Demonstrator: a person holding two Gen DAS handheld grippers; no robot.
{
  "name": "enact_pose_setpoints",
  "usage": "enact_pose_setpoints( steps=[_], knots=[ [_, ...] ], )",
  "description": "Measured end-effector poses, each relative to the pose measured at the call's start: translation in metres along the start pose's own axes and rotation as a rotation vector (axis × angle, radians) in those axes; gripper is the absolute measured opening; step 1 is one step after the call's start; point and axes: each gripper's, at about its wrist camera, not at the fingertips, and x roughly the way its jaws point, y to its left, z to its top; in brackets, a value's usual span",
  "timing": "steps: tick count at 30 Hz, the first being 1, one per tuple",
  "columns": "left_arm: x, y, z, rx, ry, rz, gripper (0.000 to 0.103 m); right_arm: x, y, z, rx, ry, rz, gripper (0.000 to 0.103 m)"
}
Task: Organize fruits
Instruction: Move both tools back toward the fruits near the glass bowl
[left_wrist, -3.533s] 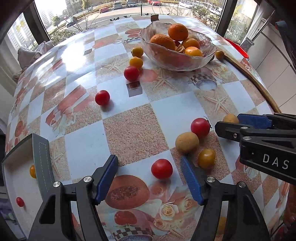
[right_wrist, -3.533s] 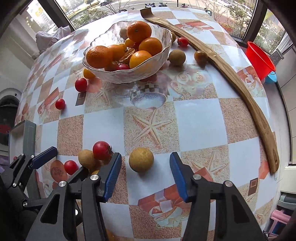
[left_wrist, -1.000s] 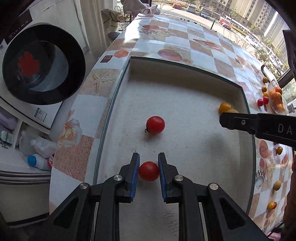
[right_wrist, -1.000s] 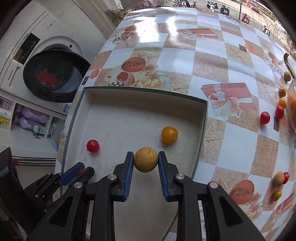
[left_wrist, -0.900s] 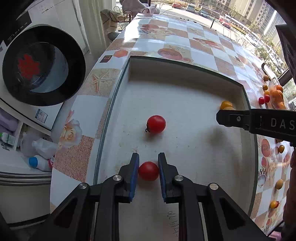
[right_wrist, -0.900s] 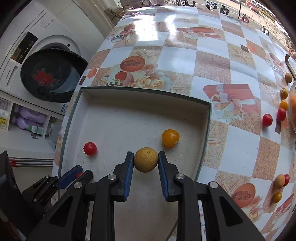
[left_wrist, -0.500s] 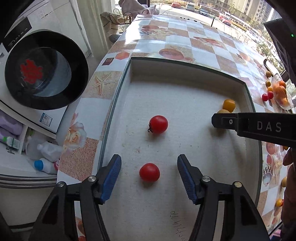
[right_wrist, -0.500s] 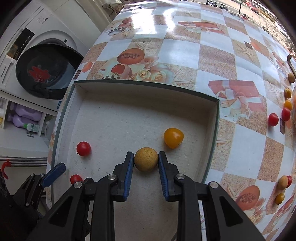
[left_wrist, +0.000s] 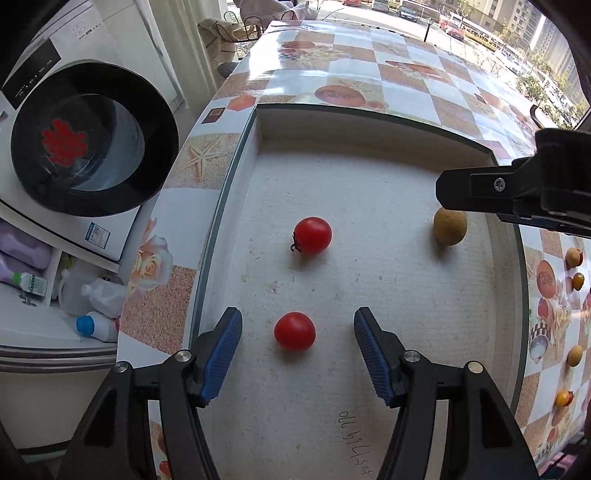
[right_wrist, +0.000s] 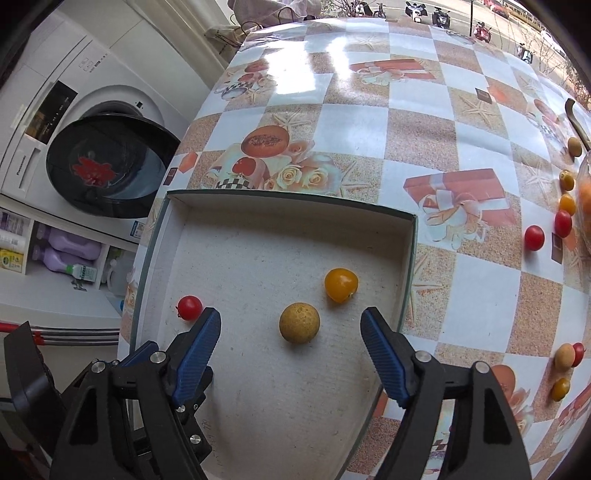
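A shallow white tray (left_wrist: 369, 133) (right_wrist: 280, 201) sits on the patterned table. My left gripper (left_wrist: 297, 345) is open, with a red tomato (left_wrist: 294, 331) lying free on the tray floor between its blue pads. A second red tomato (left_wrist: 312, 235) (right_wrist: 189, 307) lies farther in. My right gripper (right_wrist: 290, 334) is open, with a tan round fruit (right_wrist: 299, 322) (left_wrist: 449, 230) lying free between its pads. A yellow-orange tomato (right_wrist: 341, 284) rests just beyond it in the tray.
Several loose tomatoes and tan fruits (right_wrist: 534, 237) lie on the table to the right, near a glass bowl's edge (right_wrist: 585, 206). A washing machine (left_wrist: 88, 140) and bottles (left_wrist: 92, 325) stand past the table's left edge. The right gripper's body (left_wrist: 517, 192) overhangs the tray.
Both grippers have opened. The left let its red tomato go onto the tray floor first; the right then let go of the tan fruit. Both fruits now rest in the tray.
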Motion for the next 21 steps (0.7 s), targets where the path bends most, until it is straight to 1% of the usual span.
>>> enact_pose_setpoints(
  steps=[4, 9, 15, 21],
  knots=[
    [-0.004, -0.008, 0.002, 0.022, -0.004, 0.002, 0.065, -0.016, -0.01, -0.006, 0.032, -0.027, 0.007, 0.081],
    [-0.011, -0.027, 0.007, 0.059, -0.017, -0.002, 0.065, -0.037, -0.036, -0.015, 0.08, -0.054, -0.007, 0.081],
    [-0.022, -0.059, 0.02, 0.118, -0.045, -0.027, 0.065, -0.062, -0.083, -0.039, 0.171, -0.072, -0.055, 0.081],
    [-0.035, -0.102, 0.032, 0.193, -0.074, -0.066, 0.065, -0.081, -0.136, -0.069, 0.255, -0.08, -0.14, 0.081]
  ],
)
